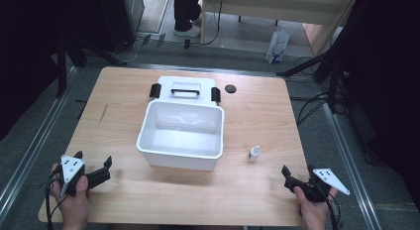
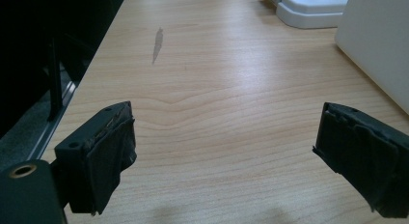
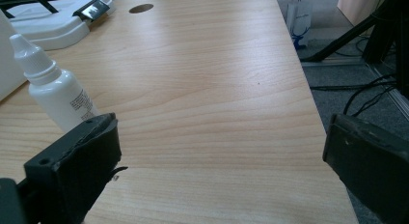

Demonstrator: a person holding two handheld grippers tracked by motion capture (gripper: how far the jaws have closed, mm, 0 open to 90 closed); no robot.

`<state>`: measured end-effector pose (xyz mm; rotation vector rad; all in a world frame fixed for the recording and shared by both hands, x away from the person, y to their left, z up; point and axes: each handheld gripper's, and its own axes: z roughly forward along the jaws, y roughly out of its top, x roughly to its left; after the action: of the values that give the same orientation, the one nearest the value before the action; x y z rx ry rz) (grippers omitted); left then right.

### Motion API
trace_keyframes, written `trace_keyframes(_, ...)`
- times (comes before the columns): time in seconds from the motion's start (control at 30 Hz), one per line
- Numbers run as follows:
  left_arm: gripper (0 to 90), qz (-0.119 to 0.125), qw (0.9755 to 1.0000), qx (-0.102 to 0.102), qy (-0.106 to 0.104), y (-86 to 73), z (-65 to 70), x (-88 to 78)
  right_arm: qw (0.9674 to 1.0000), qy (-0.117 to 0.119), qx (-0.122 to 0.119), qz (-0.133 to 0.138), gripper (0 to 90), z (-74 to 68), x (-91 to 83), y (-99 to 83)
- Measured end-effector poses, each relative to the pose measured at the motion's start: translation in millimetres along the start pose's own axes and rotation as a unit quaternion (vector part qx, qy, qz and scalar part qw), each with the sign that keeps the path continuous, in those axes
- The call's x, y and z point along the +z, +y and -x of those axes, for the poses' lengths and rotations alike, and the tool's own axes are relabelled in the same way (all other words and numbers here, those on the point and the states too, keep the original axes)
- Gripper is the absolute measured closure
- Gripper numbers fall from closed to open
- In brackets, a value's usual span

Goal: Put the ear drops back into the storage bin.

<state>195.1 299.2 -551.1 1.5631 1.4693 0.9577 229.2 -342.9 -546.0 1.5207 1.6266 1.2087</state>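
Observation:
A white open box (image 1: 181,133) stands in the middle of the wooden table (image 1: 124,91), its side wall also showing at the right of the left gripper view (image 2: 376,45). Its white lid (image 1: 184,90) with a black handle lies flat just behind it. A small white dropper bottle (image 1: 254,153) stands upright to the right of the box; in the right gripper view the bottle (image 3: 53,91) is just beyond the left jaw. My left gripper (image 1: 93,163) rests open near the front left edge. My right gripper (image 1: 297,171) is open near the front right edge. Nothing sits between either pair of jaws.
A round black hole (image 1: 230,88) marks the table behind the lid. A grey scuff (image 2: 157,43) shows on the left part of the wood. Beyond the table are black stands, cables, a white bag (image 1: 277,45) and a person's shoes (image 1: 186,29).

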Motion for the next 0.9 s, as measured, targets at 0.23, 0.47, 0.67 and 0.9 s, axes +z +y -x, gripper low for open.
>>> trace_keyframes(0.23,7.6,0.0,1.0,0.0,0.0,0.0,0.2,0.0,1.0,-0.001,-0.003,-0.007,0.0,-0.1,1.3,0.6)
trace_keyframes(0.47,7.6,-0.002,1.0,0.0,0.0,0.2,-0.2,0.4,0.9985,0.012,-0.013,-0.052,0.0,0.2,7.0,4.5)
trace_keyframes(0.67,7.6,-0.002,1.0,-0.002,-0.002,0.3,-0.7,0.2,0.9945,0.027,-0.044,-0.091,0.0,-3.3,9.1,9.0)
trace_keyframes(0.9,7.6,-0.003,1.0,-0.004,-0.003,0.4,-1.2,0.7,0.9839,0.041,-0.095,-0.146,0.0,-7.2,9.5,26.8)
